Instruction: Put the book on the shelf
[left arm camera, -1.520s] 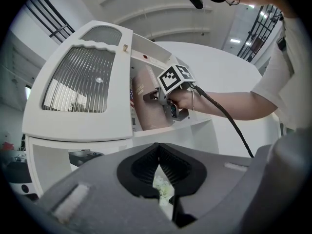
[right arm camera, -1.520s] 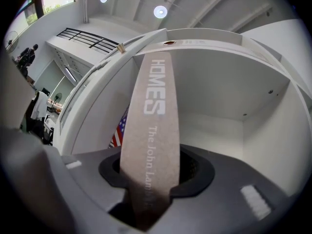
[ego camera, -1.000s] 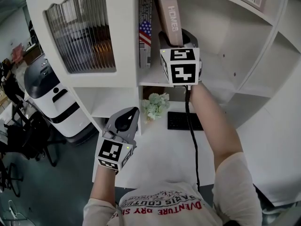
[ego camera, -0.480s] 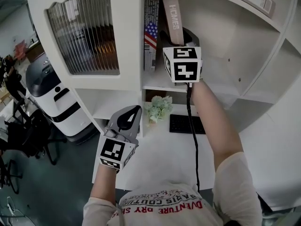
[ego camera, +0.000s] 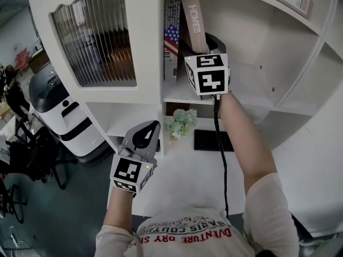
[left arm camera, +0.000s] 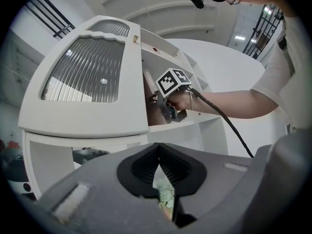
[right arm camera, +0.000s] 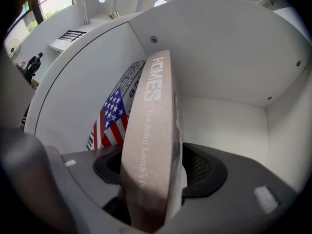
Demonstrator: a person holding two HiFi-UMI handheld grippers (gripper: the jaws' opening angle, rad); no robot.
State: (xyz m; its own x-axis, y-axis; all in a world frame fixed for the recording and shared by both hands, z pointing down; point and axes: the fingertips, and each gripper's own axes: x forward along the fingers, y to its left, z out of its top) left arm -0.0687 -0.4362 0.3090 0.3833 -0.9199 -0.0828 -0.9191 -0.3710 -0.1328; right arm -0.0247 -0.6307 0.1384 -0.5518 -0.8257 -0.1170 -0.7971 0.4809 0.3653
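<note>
My right gripper (right arm camera: 157,182) has loosened since 1 second ago. Its jaws are opening with the book (right arm camera: 148,130) between them, tilted beside the flag book (right arm camera: 111,121) in the shelf (ego camera: 179,94), so release looks near. My left gripper (left arm camera: 158,172) is closed and empty.

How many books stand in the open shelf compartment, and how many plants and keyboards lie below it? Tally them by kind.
Books: 2 (pink cardboard HOMES book, white book with a flag on its spine)
Plants: 1 (pale green flower bunch)
Keyboards: 1 (flat black keyboard)
Total: 4
</note>
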